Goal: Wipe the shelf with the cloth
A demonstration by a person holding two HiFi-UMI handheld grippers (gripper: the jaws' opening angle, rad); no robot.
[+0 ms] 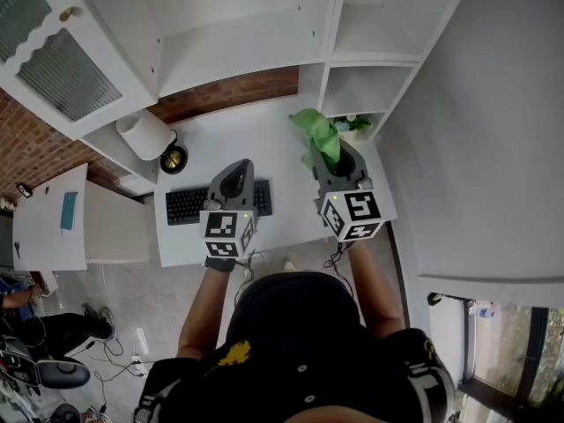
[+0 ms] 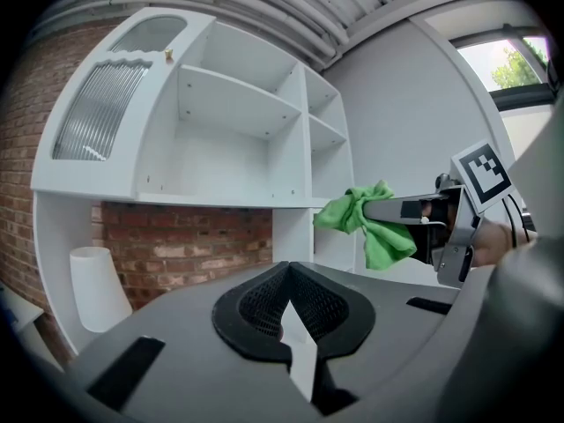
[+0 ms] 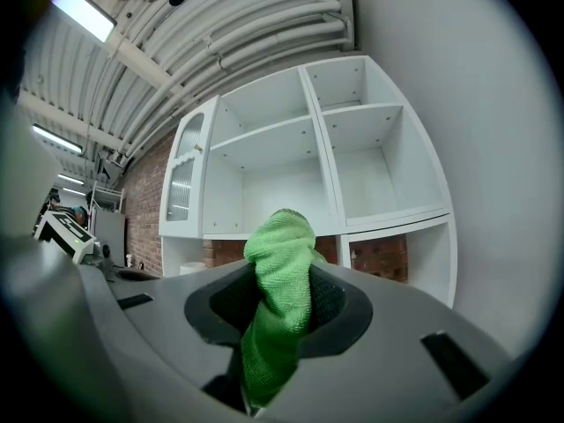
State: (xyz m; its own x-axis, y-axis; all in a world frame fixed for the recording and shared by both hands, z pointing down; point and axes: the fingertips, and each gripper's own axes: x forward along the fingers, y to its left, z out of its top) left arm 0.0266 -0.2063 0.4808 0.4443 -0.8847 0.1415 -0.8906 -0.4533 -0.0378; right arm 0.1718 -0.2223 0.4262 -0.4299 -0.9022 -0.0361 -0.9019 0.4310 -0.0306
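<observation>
Overhead, the white shelf (image 1: 333, 25) fills the far side: a wide bay on the left, narrower stacked bays on the right, all open at the front, with thin dividers and board edges between them. A door with ribbed glass (image 1: 66, 69) swings out at the left end. Below it the white table (image 1: 264, 130) runs from the brick wall to the right-hand wall, its near edge just in front of us. A dark keyboard (image 1: 189, 204) lies near that edge at the left, with bare tabletop beyond it and to its right.

Our right claw (image 1: 335, 167) pinches the green cloth (image 1: 319, 135), which bunches past the tips and hangs down between the jaws in the right gripper view. It is held up over the right rear of the table, just in front of the low right-hand bays; we cannot tell whether it touches a shelf edge.

Our left claw (image 1: 234, 181) hovers above the keyboard, its tips pressed together on nothing, well apart from the cloth.
</observation>
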